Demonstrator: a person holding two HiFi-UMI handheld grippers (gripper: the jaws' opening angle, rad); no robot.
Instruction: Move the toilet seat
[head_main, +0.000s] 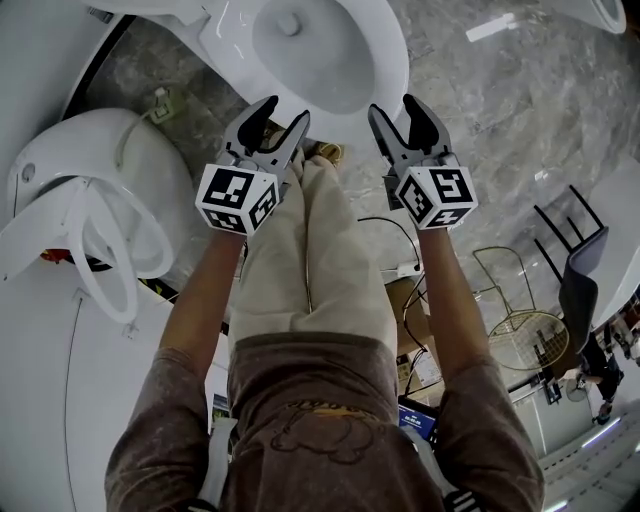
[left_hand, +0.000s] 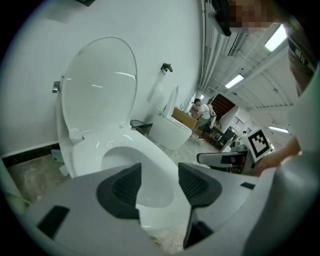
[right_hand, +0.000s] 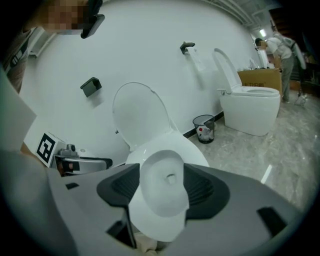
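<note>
Both tongs released. Left gripper (head_main: 285, 110) and right gripper (head_main: 393, 104) have their jaws apart with nothing between the pads. Each gripper view only shows the toilet (head_main: 300, 50) through the gap, not touching.

Seat (left_hand: 157, 152) looks to be lying down on the bowl rim, straight in front of the person and just beyond both sets of tips. Lid (left_hand: 97, 90) is upright against the wall. I can't tell from here whether a second ring is folded up with the lid.

Handling, my read:
- Glossy hard plastic: stiff, fairly light, slick against rubber pads.
- It's hinged at the back, so it swings and doesn't lift free. Follow the arc, don't pull.
- Take it at the front edge, farthest from the hinge, with one jaw under the lip and one on top.
- A thin lip on a slick surface calls for a firm pinch. If it slips it'll slam, so carry it all the way.
</note>
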